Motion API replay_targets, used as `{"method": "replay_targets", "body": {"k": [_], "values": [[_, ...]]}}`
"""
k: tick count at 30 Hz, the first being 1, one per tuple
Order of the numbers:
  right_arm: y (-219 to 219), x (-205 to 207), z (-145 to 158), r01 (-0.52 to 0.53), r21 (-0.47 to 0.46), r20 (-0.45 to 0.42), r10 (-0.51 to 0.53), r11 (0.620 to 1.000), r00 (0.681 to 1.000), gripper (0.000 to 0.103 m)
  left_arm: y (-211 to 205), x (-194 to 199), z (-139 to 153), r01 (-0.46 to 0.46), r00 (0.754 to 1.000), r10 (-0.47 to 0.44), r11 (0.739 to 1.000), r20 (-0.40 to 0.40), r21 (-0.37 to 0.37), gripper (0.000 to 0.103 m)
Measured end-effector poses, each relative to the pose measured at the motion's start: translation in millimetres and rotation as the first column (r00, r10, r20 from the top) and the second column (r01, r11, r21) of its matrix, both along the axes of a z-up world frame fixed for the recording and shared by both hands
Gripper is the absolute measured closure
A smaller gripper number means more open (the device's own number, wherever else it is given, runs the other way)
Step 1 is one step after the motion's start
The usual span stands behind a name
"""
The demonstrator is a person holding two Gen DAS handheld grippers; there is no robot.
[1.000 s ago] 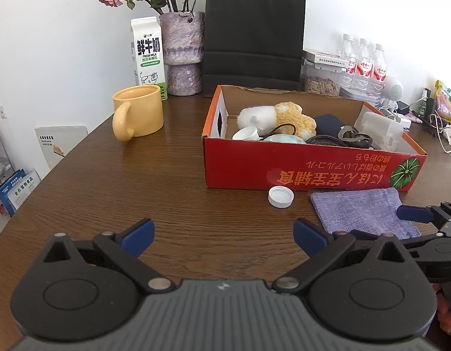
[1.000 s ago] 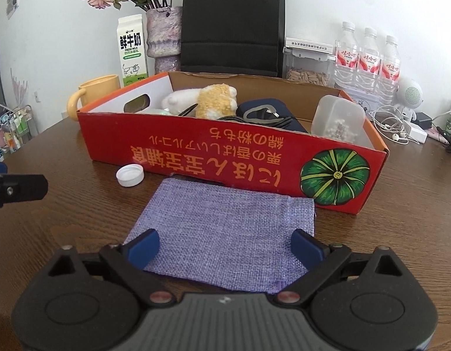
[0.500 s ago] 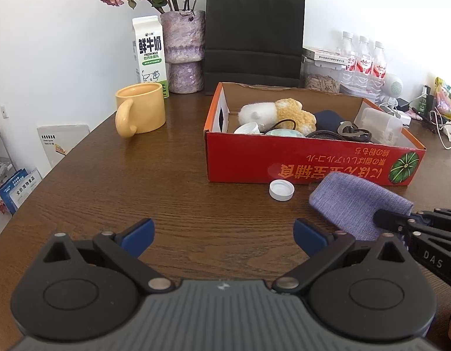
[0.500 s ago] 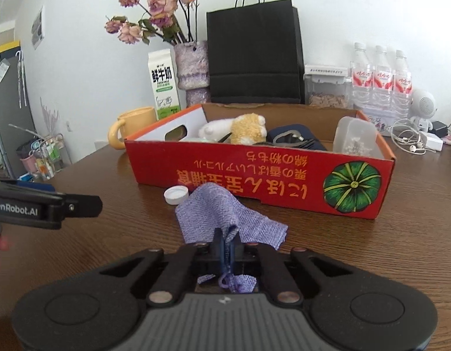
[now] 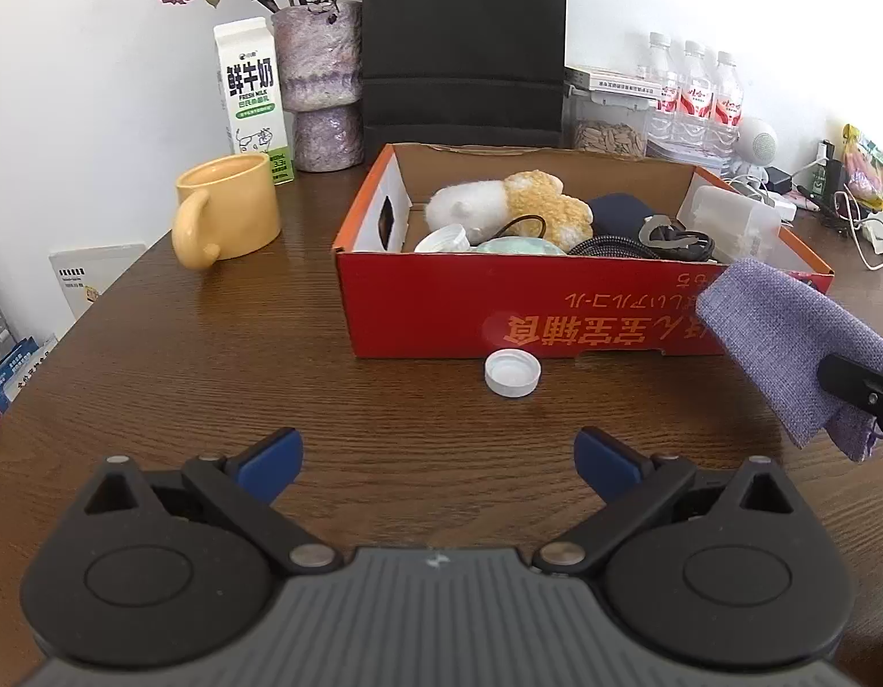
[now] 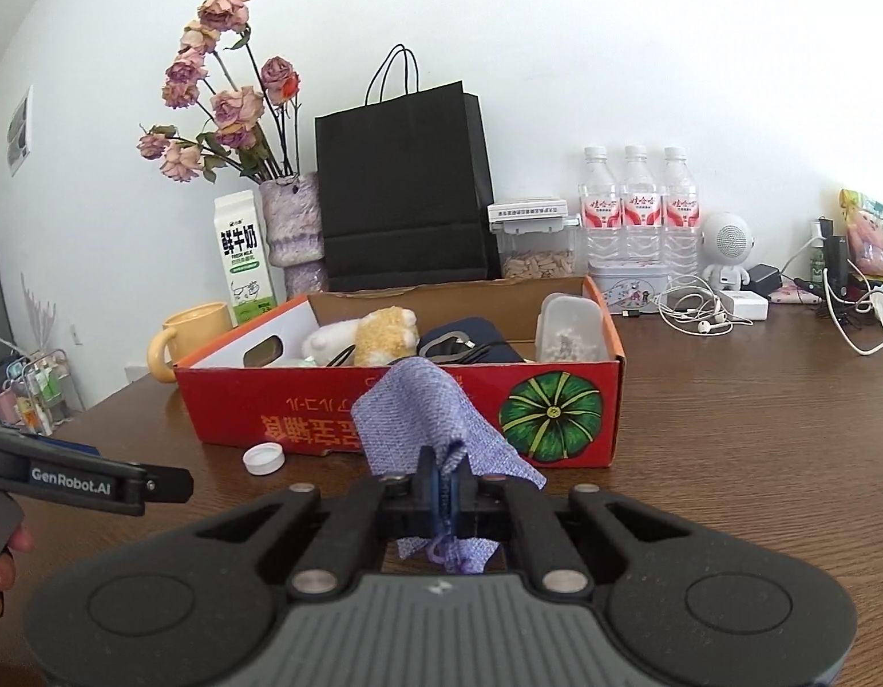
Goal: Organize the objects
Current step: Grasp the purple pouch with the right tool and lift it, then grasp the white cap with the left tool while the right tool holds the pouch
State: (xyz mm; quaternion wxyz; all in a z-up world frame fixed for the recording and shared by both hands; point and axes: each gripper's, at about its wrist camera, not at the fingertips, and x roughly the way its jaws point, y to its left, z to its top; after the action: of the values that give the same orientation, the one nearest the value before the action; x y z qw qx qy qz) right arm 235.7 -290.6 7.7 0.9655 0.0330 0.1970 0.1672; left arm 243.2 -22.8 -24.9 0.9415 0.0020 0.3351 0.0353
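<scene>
My right gripper (image 6: 444, 478) is shut on the near edge of a purple cloth pouch (image 6: 421, 418), which hangs lifted off the table in front of the red cardboard box (image 6: 327, 418). In the left wrist view the same purple pouch (image 5: 779, 338) floats at the right, pinched by the right gripper (image 5: 859, 383). The red box (image 5: 498, 315) holds a plush toy (image 5: 521, 209), cables and a clear container. A white bottle cap (image 5: 513, 373) lies on the table before the box. My left gripper (image 5: 438, 458) is open above bare wood, short of the cap.
A yellow mug (image 5: 226, 209), milk carton (image 5: 252, 100), vase of dried flowers (image 5: 321, 86) and black paper bag (image 5: 461, 40) stand behind and left of the box. Water bottles (image 6: 638, 212), a seed container, a small speaker and tangled cables (image 6: 699, 309) crowd the back right.
The right gripper closed on the flat purple pouch and lifted it off the table toward the box. The left gripper drifted slightly closer to the cap, still open.
</scene>
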Motion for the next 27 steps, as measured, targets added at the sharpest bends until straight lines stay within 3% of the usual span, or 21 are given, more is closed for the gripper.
{"method": "replay_targets", "body": {"k": [13, 19, 27], "values": [[1.3, 1.7, -3.8, 0.021, -0.015, -0.013, -0.022, 1.0, 1.0, 0.1, -20.3, 59.7, -27.1, 0.003, 0.998, -0.003, 1.0, -0.062, 0.008, 0.0], [0.6, 3.4, -5.3, 0.036, -0.009, -0.022, -0.037, 0.999, 0.999, 0.1, -19.7, 67.4, -33.2, 0.005, 1.0, -0.005, 1.0, -0.01, -0.018, 0.0], [-0.9, 5.7, -5.0, 0.067, -0.001, -0.007, -0.067, 0.998, 0.998, 0.1, -19.8, 68.8, -33.1, 0.012, 1.0, -0.013, 1.0, -0.011, -0.016, 0.0]]}}
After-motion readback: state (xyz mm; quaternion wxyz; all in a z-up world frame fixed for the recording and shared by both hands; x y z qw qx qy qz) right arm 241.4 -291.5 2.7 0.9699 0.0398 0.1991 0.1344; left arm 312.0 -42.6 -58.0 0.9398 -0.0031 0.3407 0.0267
